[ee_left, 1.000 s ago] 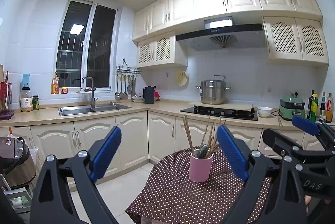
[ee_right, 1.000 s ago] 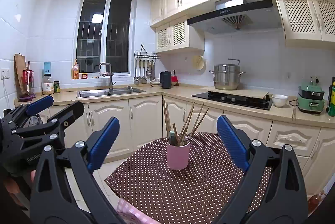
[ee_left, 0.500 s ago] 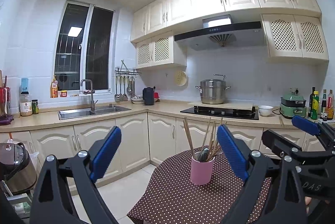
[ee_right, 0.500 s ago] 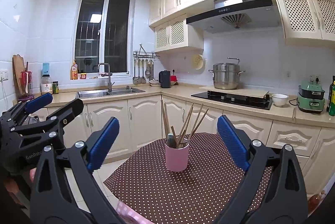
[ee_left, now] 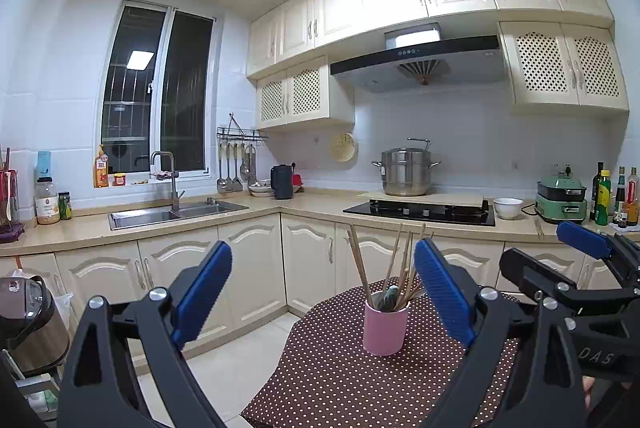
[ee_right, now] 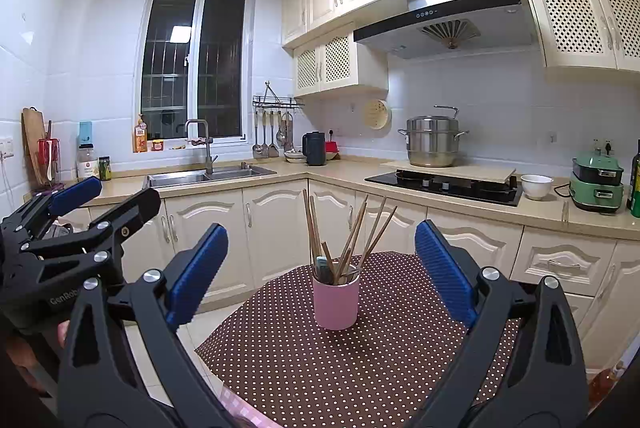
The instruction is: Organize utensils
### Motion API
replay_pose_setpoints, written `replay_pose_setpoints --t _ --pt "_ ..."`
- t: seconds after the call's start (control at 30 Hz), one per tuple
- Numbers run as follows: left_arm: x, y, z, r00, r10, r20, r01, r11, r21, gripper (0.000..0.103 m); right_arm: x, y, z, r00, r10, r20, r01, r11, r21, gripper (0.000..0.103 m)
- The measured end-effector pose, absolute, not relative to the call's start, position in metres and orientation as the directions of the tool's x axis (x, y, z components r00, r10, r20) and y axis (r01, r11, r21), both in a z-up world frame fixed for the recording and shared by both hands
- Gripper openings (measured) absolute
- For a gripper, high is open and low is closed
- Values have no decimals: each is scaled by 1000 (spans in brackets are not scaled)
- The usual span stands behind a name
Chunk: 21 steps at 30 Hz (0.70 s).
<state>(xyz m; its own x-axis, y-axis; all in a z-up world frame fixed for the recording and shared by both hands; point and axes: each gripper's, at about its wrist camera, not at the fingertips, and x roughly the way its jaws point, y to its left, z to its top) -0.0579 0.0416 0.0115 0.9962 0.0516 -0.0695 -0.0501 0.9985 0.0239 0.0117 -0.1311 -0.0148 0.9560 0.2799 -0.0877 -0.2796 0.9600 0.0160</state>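
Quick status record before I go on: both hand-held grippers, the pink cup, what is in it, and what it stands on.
left hand-held gripper: open, empty, above the table's near side
right hand-held gripper: open, empty, aimed at the cup
pink cylindrical cup: upright, apart from both grippers
wooden chopsticks: several, standing in the cup, fanned out
other contents: a dark green-grey item, type unclear
brown white-dotted tablecloth: under the cup
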Motion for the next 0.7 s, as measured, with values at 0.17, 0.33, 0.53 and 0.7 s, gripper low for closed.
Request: replay_pose_setpoints --t 0.17,0.33,0.53,0.7 --pt "-56 40 14 996 49 -73 -47 998 27 91 13 -133 -16 956 279 -90 -279 960 20 93" --pt "-52 38 14 996 42 -79 -40 999 25 91 14 -135 -16 956 278 -93 -277 961 26 93" --pt "-48 36 15 996 40 -84 -37 999 29 91 18 -137 -16 956 276 -99 -275 961 30 93" --pt "-42 35 16 995 37 -88 -34 999 38 91 23 -140 -17 955 279 -105 -276 960 42 93"
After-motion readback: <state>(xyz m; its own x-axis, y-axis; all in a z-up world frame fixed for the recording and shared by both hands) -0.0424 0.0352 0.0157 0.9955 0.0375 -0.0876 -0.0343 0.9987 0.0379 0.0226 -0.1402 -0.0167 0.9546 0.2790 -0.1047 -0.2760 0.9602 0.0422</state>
